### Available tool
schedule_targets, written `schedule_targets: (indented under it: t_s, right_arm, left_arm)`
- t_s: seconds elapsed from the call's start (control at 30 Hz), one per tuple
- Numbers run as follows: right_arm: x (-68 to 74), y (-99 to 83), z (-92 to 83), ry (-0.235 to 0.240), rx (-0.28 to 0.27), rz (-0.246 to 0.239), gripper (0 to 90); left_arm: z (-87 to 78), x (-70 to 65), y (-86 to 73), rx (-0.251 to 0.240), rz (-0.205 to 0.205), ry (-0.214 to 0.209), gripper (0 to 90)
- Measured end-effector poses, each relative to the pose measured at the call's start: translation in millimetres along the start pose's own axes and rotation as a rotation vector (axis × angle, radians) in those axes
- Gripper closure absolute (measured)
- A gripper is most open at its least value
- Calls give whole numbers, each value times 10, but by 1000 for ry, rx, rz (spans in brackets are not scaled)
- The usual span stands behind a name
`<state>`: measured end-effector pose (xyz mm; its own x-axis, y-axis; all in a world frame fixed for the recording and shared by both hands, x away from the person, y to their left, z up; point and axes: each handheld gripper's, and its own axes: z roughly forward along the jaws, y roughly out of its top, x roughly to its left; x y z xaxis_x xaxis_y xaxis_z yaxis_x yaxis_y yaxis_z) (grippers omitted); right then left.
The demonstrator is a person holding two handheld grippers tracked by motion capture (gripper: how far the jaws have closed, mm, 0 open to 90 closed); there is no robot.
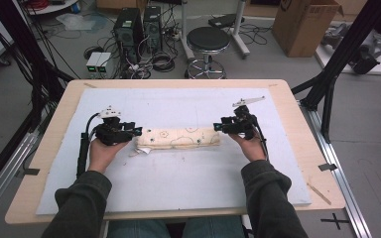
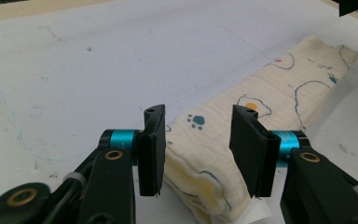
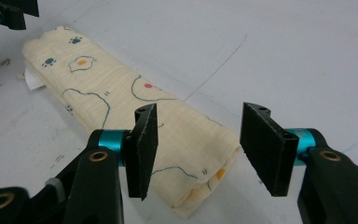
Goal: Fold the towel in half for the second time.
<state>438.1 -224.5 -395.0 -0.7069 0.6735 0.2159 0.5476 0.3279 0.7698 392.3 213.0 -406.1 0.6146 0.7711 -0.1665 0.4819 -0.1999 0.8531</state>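
Folded cloth lies on white mat, wooden table.

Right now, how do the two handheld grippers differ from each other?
The left gripper sits at the folded cloth's left end, the right gripper at its right end. The left carries a small white top plate, the right a long grey one. Both stand open, pads off the cloth.

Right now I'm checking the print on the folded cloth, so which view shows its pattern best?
The right gripper view: the folded cloth lies close, with paw prints and outlines sharp. The left gripper view shows one end between open jaws; the high view shows its whole length, small.
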Motion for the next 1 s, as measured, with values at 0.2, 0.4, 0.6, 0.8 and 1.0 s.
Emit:
schedule_targets:
  t_s: [0.2,0.4,0.6,0.8,1.0]
  right_arm:
    - [37,10,-34,-3,-8,-4,412]
    - [63,15,-84,-4,-19,-4,382]
    - [89,13,-115,11,-25,7,350]
    - [123,-36,-95,9,-23,-3,322]
    - [136,-65,-127,4,-30,7,299]
  left_arm:
    - [-47,-18,18,-8,4,-5,533]
    - [-74,-45,25,-12,10,-16,524]
    - [-88,-70,31,0,22,-11,499]
    - [-114,-100,33,10,32,-19,474]
    - [-169,-109,42,4,39,-14,452]
